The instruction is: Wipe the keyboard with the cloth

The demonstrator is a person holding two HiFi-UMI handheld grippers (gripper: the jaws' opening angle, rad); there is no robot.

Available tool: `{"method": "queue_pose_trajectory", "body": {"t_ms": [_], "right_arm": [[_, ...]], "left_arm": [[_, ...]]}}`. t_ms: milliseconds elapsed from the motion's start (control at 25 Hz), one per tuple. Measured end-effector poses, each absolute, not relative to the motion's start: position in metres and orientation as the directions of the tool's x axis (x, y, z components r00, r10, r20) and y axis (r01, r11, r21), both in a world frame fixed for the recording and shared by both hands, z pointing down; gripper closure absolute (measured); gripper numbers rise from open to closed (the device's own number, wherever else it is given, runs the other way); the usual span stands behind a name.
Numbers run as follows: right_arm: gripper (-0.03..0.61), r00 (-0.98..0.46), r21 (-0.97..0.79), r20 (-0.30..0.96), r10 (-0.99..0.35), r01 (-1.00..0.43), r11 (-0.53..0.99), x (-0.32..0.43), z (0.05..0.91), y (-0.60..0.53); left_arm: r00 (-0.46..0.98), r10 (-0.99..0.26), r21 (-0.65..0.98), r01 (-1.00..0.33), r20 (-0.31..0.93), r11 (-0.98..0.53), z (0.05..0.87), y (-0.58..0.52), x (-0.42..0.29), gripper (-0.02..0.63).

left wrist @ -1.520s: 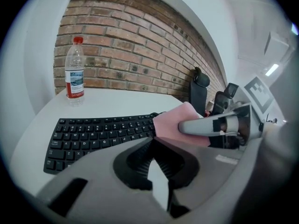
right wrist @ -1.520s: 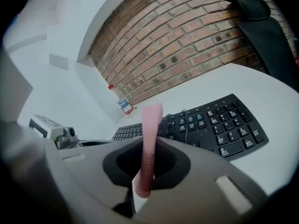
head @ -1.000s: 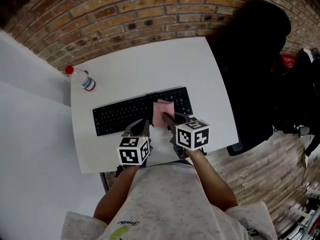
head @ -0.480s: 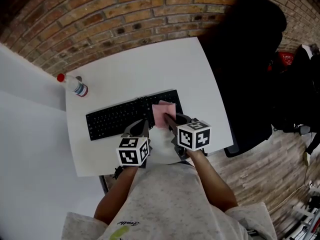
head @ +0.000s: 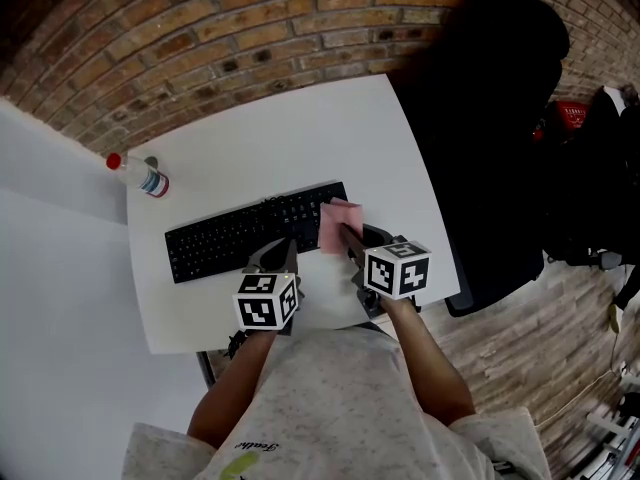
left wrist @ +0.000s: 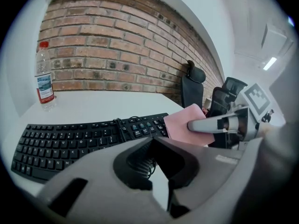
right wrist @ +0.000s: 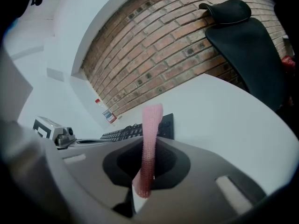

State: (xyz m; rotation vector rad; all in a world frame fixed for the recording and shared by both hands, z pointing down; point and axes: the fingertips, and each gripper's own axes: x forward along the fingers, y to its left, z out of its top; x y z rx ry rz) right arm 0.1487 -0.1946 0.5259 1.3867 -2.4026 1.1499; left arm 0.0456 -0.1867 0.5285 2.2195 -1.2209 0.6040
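At keyboard (head: 240, 233) 3 o'clock end: pink cloth (head: 338, 226) clamped by one edge in right gripper (right wrist: 145, 174). Looks light, limp, likely to bunch; grip near edge, drag flat over keys. Left gripper (left wrist: 161, 181) at keyboard's 6 o'clock, jaws together, empty.

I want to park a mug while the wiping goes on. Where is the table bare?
The widest bare patch of the table lies behind the keyboard, between the bottle and the right edge by the chair. The front strip is crowded: the left tongs and the right tongs, shut on the cloth, are there.
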Motion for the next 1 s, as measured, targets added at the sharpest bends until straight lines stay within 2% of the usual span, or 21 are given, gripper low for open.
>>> {"method": "queue_pose_trajectory", "body": {"t_ms": [360,1000], "right_arm": [[0.557,-0.537,-0.531,0.441,-0.719,-0.802,0.273,0.167,0.513,-0.196],[0.555,-0.587,-0.441,0.342,-0.734,-0.790,0.426,0.060,0.456,-0.153]], "left_arm": [[0.500,-0.638,0.220,-0.856,0.585,-0.468,0.519,-0.181,0.049,0.618],[0.487,-0.706,0.246,-0.872,0.514,-0.423,0.490,-0.130,-0.047,0.618]]}}
